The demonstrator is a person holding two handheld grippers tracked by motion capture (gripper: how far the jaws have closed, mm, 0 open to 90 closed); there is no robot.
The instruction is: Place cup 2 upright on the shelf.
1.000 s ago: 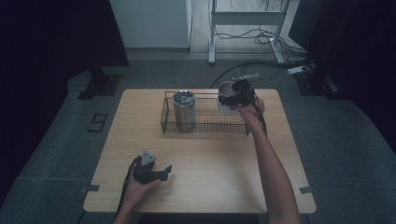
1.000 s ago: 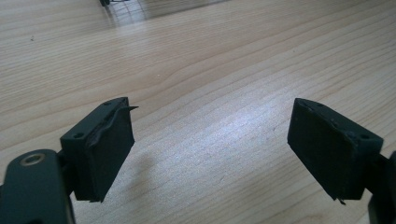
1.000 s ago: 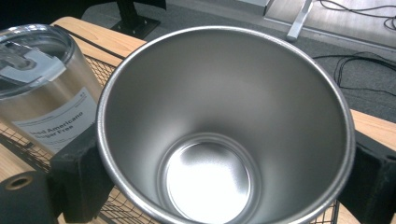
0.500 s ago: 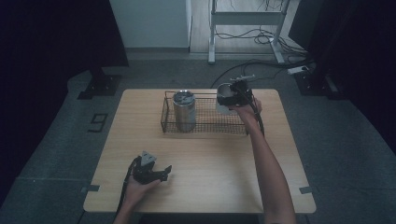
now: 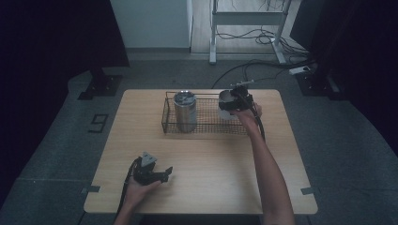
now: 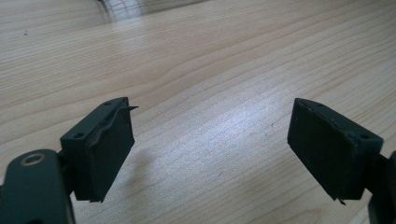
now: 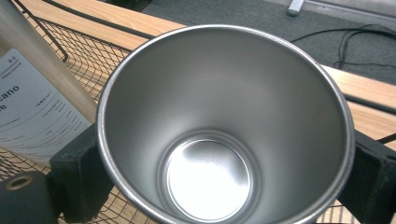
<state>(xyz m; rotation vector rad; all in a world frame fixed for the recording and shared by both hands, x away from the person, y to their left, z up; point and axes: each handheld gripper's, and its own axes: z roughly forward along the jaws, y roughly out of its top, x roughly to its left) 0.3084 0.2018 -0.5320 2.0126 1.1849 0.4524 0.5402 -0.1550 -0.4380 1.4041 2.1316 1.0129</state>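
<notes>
The cup (image 7: 224, 126) was plain brushed steel, no handle, wide at the rim and tapering down to a small round bottom that caught a bright glare. Inside it was empty and clean, with a thin rolled lip all around. The right tongs (image 5: 236, 99) were clamped on it, 1 black pad on each side of the wall just under the rim. In the high view it sat upright at the right end of the wire basket (image 5: 206, 125), at the far side of the bench (image 5: 211, 187); couldn't tell if its base was touching the mesh. At the basket's left end stood 1 tall can (image 5: 185, 111), and the right gripper view showed a white label with dark print on it just beside the cup. The left tongs (image 5: 162, 174) were down at the near edge, spread apart over bare wood with nothing between them.
</notes>
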